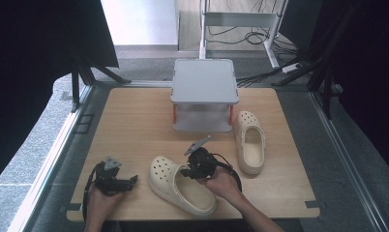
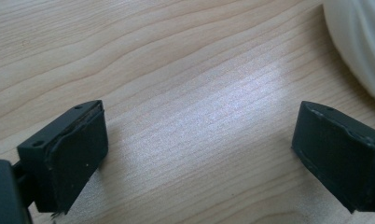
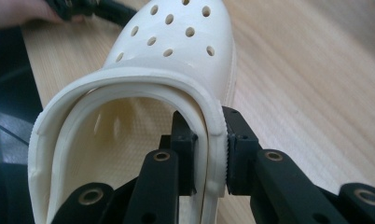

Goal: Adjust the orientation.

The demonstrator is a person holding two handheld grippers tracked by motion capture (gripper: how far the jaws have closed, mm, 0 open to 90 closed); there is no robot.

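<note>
Black jaws of the right gripper (image 3: 210, 154) are pinching the side wall of the near clog (image 3: 143, 93), one jaw inside the opening and one outside, so a grip is already being made. That cream clog (image 1: 180, 183) is lying near the front edge of the table (image 1: 134, 121), toe pointing away and to the left. A second clog (image 1: 249, 140) is resting well apart to the right, just beside the grey stand (image 1: 204, 94). Nothing is looking placed yet; judging by the layout, carrying the held shoe over to pair it or set it at the stand is probably remaining. Meanwhile the left gripper (image 2: 199, 154) is idling over bare wood, jaws spread wide and empty. No brand or writing is showing legibly on either shoe.
</note>
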